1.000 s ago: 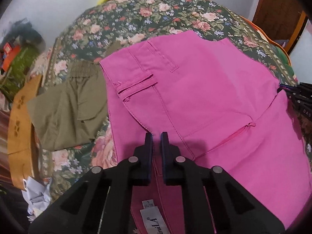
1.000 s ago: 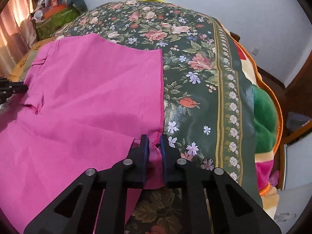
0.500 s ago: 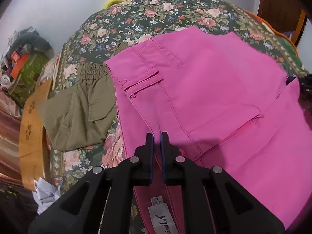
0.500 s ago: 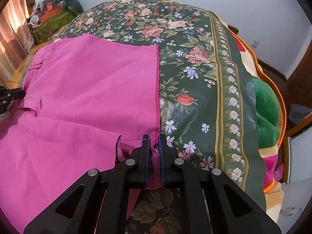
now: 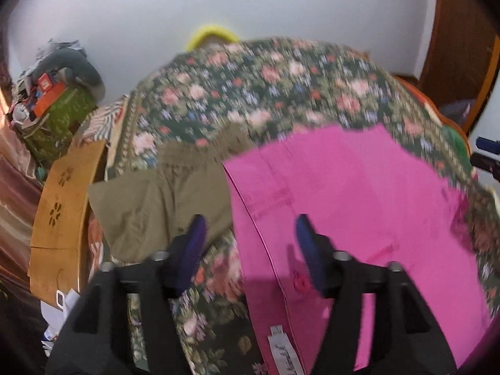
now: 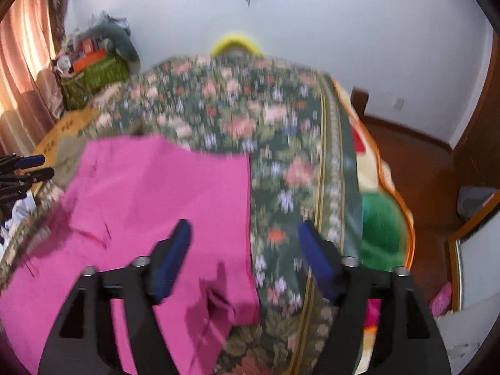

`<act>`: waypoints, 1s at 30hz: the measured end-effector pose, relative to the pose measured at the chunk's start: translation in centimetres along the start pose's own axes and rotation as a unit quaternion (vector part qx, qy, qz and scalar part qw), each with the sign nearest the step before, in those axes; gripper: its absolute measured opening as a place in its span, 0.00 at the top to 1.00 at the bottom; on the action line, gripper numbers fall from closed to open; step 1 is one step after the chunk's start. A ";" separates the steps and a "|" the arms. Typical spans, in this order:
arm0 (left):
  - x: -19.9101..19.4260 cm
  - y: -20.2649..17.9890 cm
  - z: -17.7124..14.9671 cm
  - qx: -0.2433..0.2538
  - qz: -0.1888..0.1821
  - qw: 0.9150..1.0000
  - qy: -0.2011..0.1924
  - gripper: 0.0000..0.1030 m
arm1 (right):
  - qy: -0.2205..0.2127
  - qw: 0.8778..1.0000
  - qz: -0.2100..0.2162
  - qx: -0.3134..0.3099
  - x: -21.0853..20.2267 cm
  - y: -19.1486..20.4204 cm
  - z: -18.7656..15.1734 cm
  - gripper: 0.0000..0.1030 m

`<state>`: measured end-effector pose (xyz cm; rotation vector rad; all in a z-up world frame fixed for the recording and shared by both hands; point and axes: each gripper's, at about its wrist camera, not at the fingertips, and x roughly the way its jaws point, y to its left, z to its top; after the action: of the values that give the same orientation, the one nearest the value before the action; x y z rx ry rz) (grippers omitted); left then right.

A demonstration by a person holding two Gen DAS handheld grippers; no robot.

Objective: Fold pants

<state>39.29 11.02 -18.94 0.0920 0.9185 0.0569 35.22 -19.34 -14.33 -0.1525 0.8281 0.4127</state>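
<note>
Left gripper (image 5: 248,234) and right gripper (image 6: 243,239), fingers spread wide and holding nothing, above pink pants (image 5: 353,206) (folded over) on floral bedspread (image 5: 265,93).

Domestic bedroom: a bed (image 6: 328,162) under a floral bedspread (image 6: 237,115) stood against a white wall (image 6: 343,31), with curtains (image 6: 28,72) at one side and a wooden door (image 5: 459,40).

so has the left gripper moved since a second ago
Yes. The left gripper has opened and drawn back and up from the pink pants; the wall now shows.
</note>
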 end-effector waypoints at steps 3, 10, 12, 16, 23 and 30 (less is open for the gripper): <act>0.0 1.0 1.3 -0.014 0.013 1.000 -0.016 0.15 | -0.020 1.000 0.000 -0.002 0.1 0.6 2.0 0.17; 3.7 2.7 3.3 -0.035 0.028 0.999 0.009 0.06 | 0.006 1.000 0.008 0.000 4.9 1.4 4.5 0.17; 5.2 2.9 3.4 -0.038 0.022 0.999 0.021 0.06 | 0.021 1.000 0.011 0.006 6.7 1.4 4.7 0.17; 7.7 3.1 3.3 -0.044 -0.001 0.998 0.038 0.06 | 0.046 0.999 0.005 0.022 10.2 1.1 5.0 0.17; 11.9 2.8 3.0 -0.072 -0.038 0.994 0.075 0.06 | 0.104 0.993 -0.001 0.056 16.6 0.2 5.4 0.19; 13.4 2.3 3.4 -0.077 -0.082 0.990 0.081 0.14 | 0.110 0.994 -0.018 0.014 18.9 0.7 5.6 0.37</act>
<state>50.13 14.30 -27.23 -0.1329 1.0780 -0.0182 50.12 -11.48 -24.56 -0.1887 1.0455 0.3529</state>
